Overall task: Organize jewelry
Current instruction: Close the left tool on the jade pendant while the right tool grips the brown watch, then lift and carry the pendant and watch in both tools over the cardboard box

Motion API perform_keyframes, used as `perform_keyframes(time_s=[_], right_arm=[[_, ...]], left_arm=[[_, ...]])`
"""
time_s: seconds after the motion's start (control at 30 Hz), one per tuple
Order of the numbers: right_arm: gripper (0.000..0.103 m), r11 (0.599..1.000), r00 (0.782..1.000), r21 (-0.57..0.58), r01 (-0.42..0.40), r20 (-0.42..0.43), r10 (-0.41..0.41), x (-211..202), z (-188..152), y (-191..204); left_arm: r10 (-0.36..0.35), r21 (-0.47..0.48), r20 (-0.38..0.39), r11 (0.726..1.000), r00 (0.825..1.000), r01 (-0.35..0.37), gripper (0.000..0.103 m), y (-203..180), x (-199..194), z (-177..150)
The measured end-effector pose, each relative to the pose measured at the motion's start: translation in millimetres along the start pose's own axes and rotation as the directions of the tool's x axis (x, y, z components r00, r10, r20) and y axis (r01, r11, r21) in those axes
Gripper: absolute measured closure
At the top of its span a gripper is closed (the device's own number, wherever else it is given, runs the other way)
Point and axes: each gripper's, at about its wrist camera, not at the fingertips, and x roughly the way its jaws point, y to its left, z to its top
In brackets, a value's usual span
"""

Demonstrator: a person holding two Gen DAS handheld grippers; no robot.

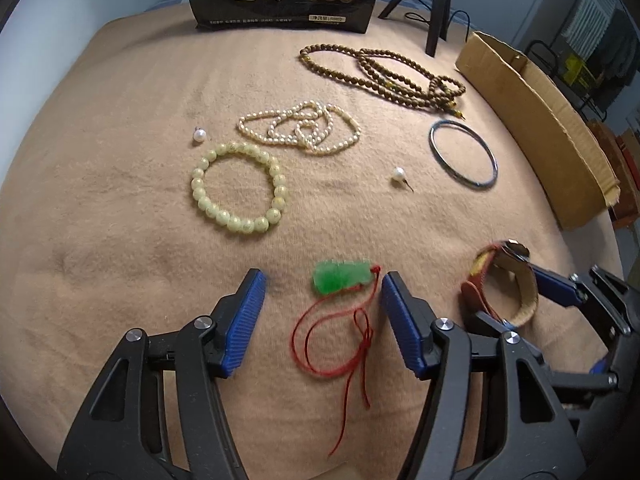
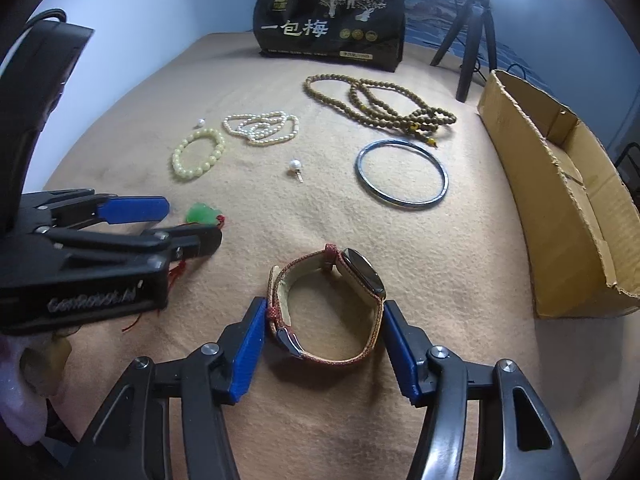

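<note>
Fingers of right gripper (image 2: 324, 336) pinch the watch (image 2: 326, 304) strap; left gripper (image 1: 322, 320) stands released around the jade pendant (image 1: 341, 276), whose red cord (image 1: 340, 336) at 6 o'clock may snag.

A tan blanket (image 1: 120, 220) covers the surface, and on it lie a green pendant (image 1: 341, 276) on red cord, a pale bead bracelet (image 1: 239, 187), a pearl necklace (image 1: 300, 126), two loose pearls (image 1: 199, 135), brown prayer beads (image 1: 380, 70), a metal bangle (image 1: 464, 154) and a watch (image 2: 328, 304). At the edges: a black bag (image 2: 332, 20), a tripod (image 2: 472, 32), a cardboard box (image 2: 560, 184).
</note>
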Motion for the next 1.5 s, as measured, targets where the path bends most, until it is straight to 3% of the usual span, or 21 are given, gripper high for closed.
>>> perform_keyframes(time_s=[0.17,0.33,0.6,0.73,0.97,1.03,1.27,1.5], right_arm=[[0.045,1.000,1.000,0.000,0.020,0.000,-0.020,-1,0,-4],[0.045,1.000,1.000,0.014,0.017,-0.001,-0.017,-2,-1,-9],[0.046,1.000,1.000,0.009,0.021,0.003,-0.021,-4,0,-9],[0.046,1.000,1.000,0.014,0.014,-0.002,-0.014,-3,-1,-9],[0.046,1.000,1.000,0.008,0.014,-0.002,-0.014,-4,0,-8],[0.046,1.000,1.000,0.006,0.012,-0.001,-0.012,-4,0,-9],[0.046,1.000,1.000,0.002,0.009,0.017,-0.009,-10,3,-8],[0.047,1.000,0.998,0.007,-0.004,0.064,0.004,-27,12,-10]], left_arm=[[0.012,0.000,0.013,1.000,1.000,-0.012,0.049,-2,4,5],[0.029,0.024,0.025,0.999,0.999,-0.030,0.072,-5,3,2],[0.015,0.012,0.046,1.000,0.999,-0.015,0.072,-1,-3,-3],[-0.010,0.010,0.040,1.000,0.999,0.009,0.063,3,-3,-7],[0.005,0.042,0.059,0.999,0.998,-0.007,0.063,1,-4,-13],[0.012,0.038,0.061,0.999,0.998,-0.014,0.073,2,-3,-12],[0.008,0.009,0.066,1.000,0.998,-0.009,0.074,6,-11,-10],[-0.005,-0.015,0.135,1.000,0.991,0.007,0.074,9,-38,0]])
